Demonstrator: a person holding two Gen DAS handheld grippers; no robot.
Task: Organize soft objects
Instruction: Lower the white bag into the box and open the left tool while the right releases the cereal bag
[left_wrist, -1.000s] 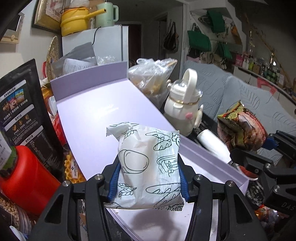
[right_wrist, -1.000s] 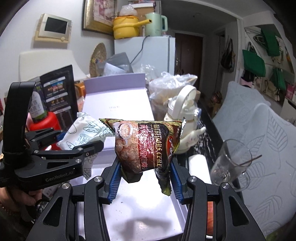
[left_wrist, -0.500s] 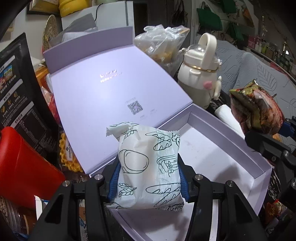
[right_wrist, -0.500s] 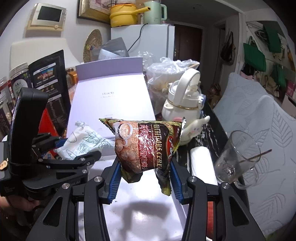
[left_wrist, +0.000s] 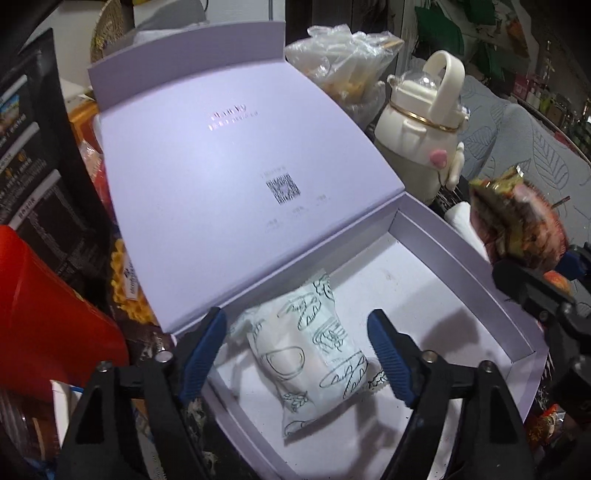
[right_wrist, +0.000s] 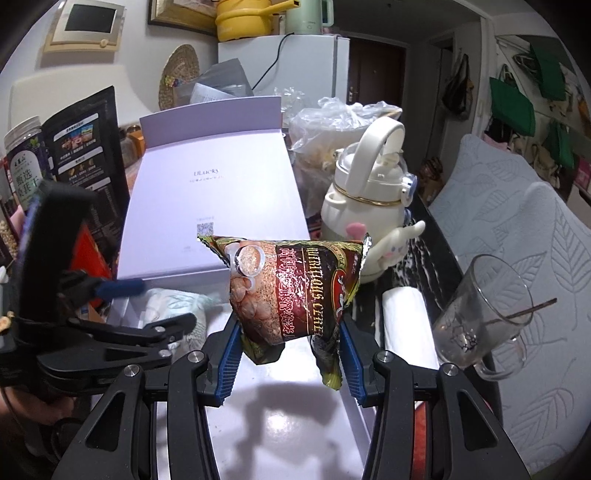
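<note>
A white packet printed with bread drawings (left_wrist: 310, 347) lies on the floor of the open lavender box (left_wrist: 461, 254), near its left corner. My left gripper (left_wrist: 295, 354) straddles it with the jaws opening, and the blue pads stand clear of the packet on both sides. In the right wrist view the same packet (right_wrist: 173, 306) shows beside the left gripper (right_wrist: 147, 306). My right gripper (right_wrist: 288, 350) is shut on a dark red cereal bag (right_wrist: 291, 291), held above the box's near end. That bag (left_wrist: 517, 225) shows at the right in the left wrist view.
The box lid (left_wrist: 229, 177) leans back open. A cream kettle-shaped bottle (right_wrist: 369, 199), a white roll (right_wrist: 406, 321) and a tilted glass mug (right_wrist: 484, 314) stand right of the box. A red container (left_wrist: 40, 310) and a black pouch (right_wrist: 85, 147) crowd the left side.
The left gripper's jaws have spread and let go of the white packet, which now lies in the box. The right gripper still holds the cereal bag and has shifted a little lower.
</note>
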